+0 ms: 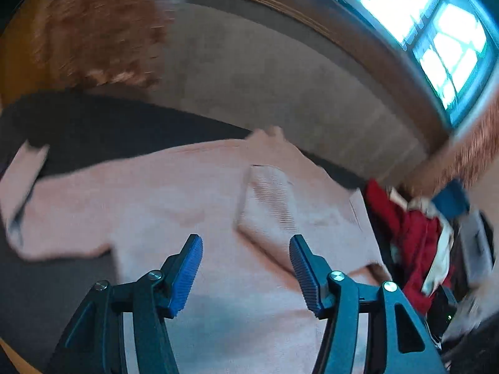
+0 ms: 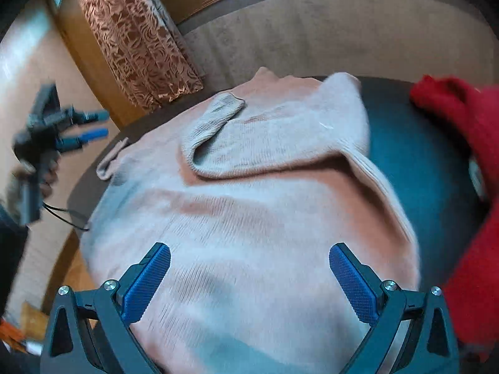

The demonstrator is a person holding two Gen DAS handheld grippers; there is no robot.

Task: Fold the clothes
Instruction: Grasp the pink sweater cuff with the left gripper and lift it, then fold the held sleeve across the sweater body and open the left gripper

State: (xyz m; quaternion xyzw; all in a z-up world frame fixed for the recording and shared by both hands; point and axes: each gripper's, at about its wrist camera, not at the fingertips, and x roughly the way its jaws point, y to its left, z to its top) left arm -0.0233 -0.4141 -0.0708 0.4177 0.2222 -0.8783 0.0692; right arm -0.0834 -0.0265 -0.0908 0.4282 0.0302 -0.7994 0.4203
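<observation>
A pale pink knit sweater [image 1: 174, 193] lies spread on a dark round table [image 1: 93, 124]. One sleeve [image 1: 268, 205] is folded in across its body. My left gripper [image 1: 246, 246] hovers open and empty over the sweater's lower part. In the right wrist view the same sweater [image 2: 249, 218] fills the middle, with the folded sleeve [image 2: 215, 121] lying on top. My right gripper [image 2: 249, 258] is open and empty above the sweater's body. The left gripper [image 2: 90, 126] shows at the far left of the right wrist view, off the table's edge.
A pile of red, white and blue clothes [image 1: 418, 227] lies at the table's right side, seen as red cloth [image 2: 467, 131] in the right wrist view. A patterned brown curtain [image 2: 137, 40] and a beige sofa back [image 2: 343, 31] stand behind the table.
</observation>
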